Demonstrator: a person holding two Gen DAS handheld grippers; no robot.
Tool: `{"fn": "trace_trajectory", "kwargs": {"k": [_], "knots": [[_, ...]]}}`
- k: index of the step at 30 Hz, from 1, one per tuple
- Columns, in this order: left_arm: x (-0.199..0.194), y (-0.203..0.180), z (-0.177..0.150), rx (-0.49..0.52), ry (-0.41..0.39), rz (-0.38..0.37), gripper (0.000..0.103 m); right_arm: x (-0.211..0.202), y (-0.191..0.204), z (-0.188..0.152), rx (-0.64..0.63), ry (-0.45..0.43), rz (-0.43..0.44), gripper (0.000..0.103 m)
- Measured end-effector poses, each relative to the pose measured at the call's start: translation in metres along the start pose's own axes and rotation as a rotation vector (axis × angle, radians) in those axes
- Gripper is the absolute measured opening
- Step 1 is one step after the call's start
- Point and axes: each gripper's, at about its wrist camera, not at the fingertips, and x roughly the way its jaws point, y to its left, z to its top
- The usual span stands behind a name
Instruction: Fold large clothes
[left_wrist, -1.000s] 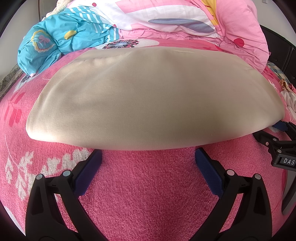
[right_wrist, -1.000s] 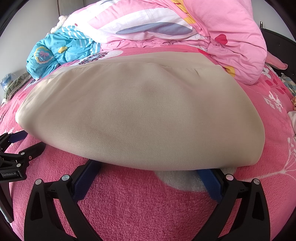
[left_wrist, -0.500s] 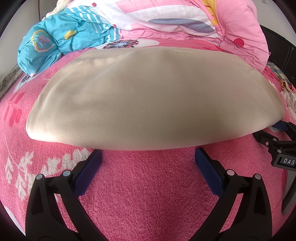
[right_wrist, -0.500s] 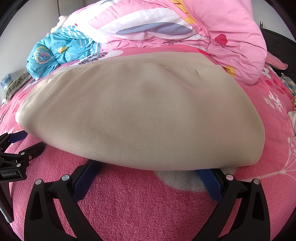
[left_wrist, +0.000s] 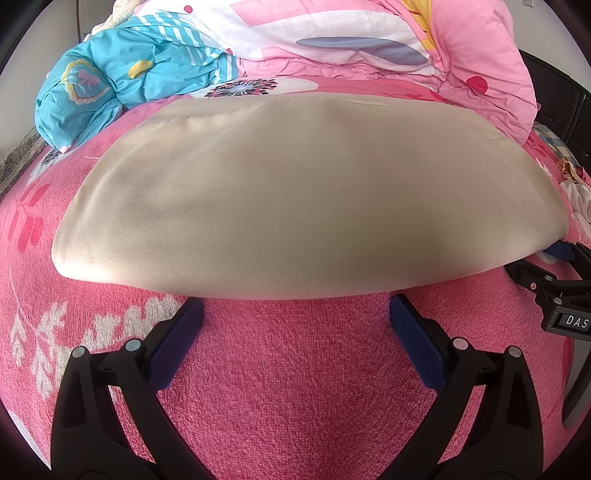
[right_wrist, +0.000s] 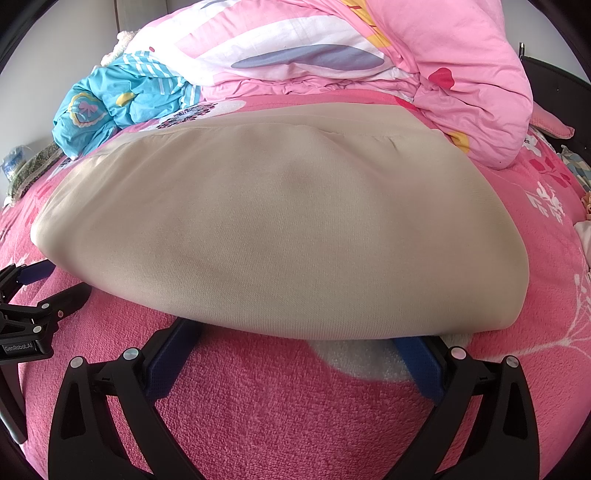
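Beige garment (left_wrist: 306, 206): soft, limp, light. Pinch its near folded edge; your left hand-held gripper (left_wrist: 295, 321) and right hand-held gripper (right_wrist: 295, 339) gape wide, empty.

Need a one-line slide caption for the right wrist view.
Open right gripper at the near edge of a folded beige garment on a pink blanket.

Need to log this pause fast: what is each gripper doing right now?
Left gripper: open, jaws spread at the beige garment near edge, holding nothing.
Right gripper: open, holding nothing; jaw tips tucked under the same edge.
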Motion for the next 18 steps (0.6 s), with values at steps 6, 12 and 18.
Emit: {"fn": "trace_trajectory", "kwargs": {"k": [6, 12, 18], "knots": [[0.0015, -0.0001, 0.0019, 0.0, 0.0, 0.0, 0.097, -0.0001, 0.0, 0.0004, 0.0, 0.0, 0.0, 0.097], [0.0, -0.0001, 0.0, 0.0, 0.0, 0.0, 0.097, 0.0, -0.0001, 0.0004, 0.0, 0.0, 0.0, 0.097], [-0.0001, -0.0001, -0.0001, 0.0, 0.0, 0.0, 0.097, 0.0002, -0.0004, 0.0001, 0.0, 0.0, 0.0, 0.097]]}}
